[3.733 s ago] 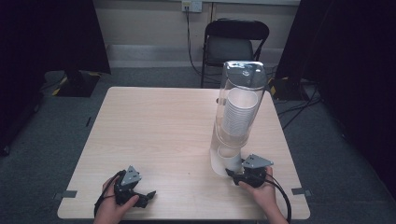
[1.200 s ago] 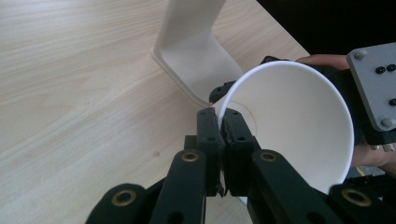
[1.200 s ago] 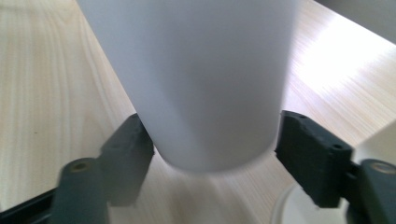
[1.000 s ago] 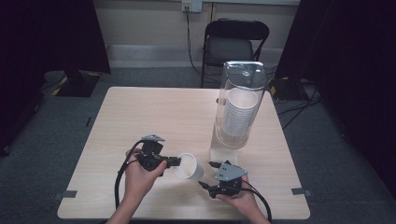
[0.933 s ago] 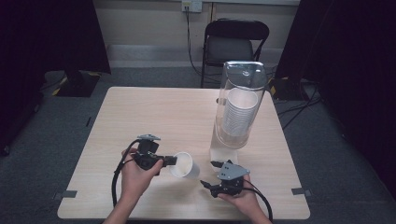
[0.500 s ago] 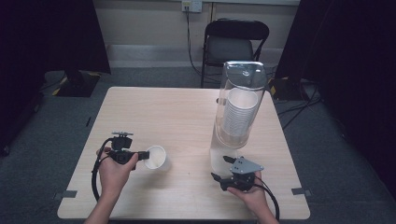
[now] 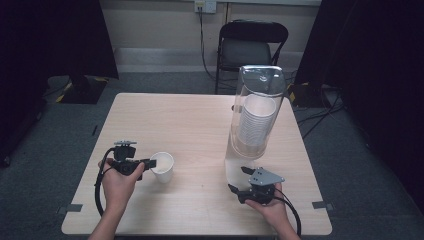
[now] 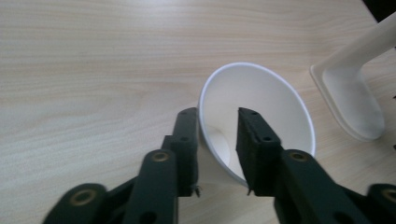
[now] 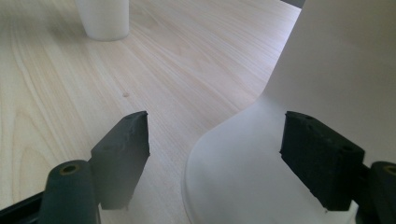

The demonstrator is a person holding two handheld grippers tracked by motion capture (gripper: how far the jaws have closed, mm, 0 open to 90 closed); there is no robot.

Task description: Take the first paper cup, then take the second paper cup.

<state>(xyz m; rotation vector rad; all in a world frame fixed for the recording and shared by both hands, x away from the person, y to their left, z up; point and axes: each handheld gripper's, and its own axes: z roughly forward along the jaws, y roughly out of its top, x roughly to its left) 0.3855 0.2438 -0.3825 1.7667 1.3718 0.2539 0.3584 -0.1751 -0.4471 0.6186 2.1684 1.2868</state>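
On the wooden surface [image 7: 200,125], the left tool [image 7: 145,163] pinches the rim of a paper cup [image 7: 162,166] standing upright. The right tool [image 7: 239,181], spread wide, faces the cup dispenser [image 7: 255,115]; probably the next cup.

Cup [image 7: 163,166] left of dispenser [image 7: 254,117] on table [image 7: 200,120]

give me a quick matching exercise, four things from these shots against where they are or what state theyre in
Things:
1. paper cup
2. cup dispenser
3. right gripper
4. folding chair

States:
a. open, at the dispenser's white base
b. on the floor beyond the table
c. pinched at its rim by the left gripper
d. holds a stack of white cups

Pairs: 1-c, 2-d, 3-a, 4-b
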